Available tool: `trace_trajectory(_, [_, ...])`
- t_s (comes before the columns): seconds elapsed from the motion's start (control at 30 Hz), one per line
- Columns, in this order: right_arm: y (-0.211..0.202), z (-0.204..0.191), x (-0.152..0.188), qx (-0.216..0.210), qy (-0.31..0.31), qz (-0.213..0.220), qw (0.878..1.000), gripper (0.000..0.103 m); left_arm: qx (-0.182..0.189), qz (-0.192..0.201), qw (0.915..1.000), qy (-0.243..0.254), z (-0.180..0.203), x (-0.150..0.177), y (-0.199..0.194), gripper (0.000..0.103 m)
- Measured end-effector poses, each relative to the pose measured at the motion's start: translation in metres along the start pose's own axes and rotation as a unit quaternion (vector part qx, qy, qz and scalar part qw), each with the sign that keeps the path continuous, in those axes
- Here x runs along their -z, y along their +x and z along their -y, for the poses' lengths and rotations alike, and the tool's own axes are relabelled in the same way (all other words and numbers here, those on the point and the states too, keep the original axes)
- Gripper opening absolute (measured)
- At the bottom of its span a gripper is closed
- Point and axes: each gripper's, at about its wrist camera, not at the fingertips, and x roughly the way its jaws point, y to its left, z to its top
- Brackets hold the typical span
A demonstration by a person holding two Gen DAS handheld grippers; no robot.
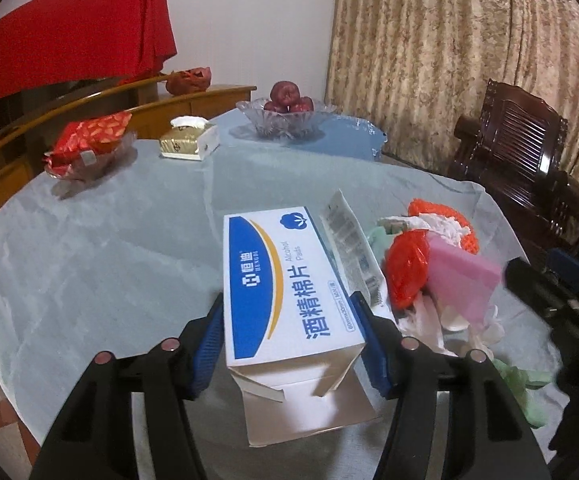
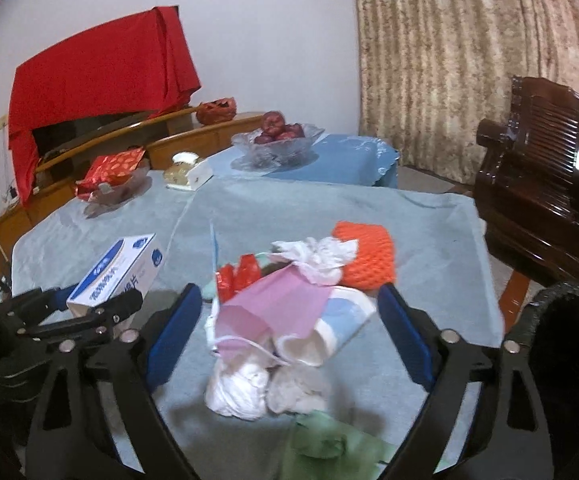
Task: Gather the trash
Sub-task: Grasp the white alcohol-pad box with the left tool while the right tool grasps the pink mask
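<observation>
A white and blue alcohol pads box [image 1: 289, 280] with a torn-open end is raised off the table cloth [image 1: 89, 260], and my left gripper [image 1: 289, 320] is shut on its two long sides. The right wrist view shows the same box [image 2: 121, 268] at the left. A trash pile lies to its right: a pink face mask [image 2: 273, 304], a paper cup [image 2: 329, 332], white tissue wads [image 2: 241, 388], a red plastic scrap [image 2: 241, 276], an orange foam net [image 2: 369, 256] and a green bag [image 2: 329, 448]. My right gripper [image 2: 289, 300] is open, its blue pads on either side of the mask and cup without touching them.
At the table's far side stand a glass bowl of apples [image 2: 277, 140], a tissue box [image 2: 187, 172] and a dish with a red packet [image 2: 113, 176]. A dark wooden chair [image 2: 541, 200] stands at the right edge. A wooden cabinet with a red cloth [image 2: 101, 72] is behind.
</observation>
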Motion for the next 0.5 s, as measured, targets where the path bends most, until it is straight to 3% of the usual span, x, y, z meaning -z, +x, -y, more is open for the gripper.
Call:
trace_trajectory(0.13, [0.014,-0.009,0.000,-0.003,-0.009,-0.015,1.000,0.079,-0.004,0.001,1.0000,0.001,-0.007,-0.001,-0.001,0.059])
trace_trajectory(0.33, [0.038,-0.017,0.005,-0.003,-0.028,-0.056,0.998,0.055,-0.004,-0.003,1.0000,-0.009,-0.016,-0.001,0.001,0.059])
trace_trajectory(0.43, [0.044,-0.019,0.007,-0.010,-0.037,-0.073,0.997,0.034,-0.003,-0.004,0.9999,-0.011,-0.016,0.000,0.001,0.059])
trace_trajectory(0.5, [0.044,-0.021,0.008,-0.016,-0.041,-0.077,0.996,0.013,-0.001,-0.005,0.9999,-0.012,-0.016,0.000,0.001,0.059])
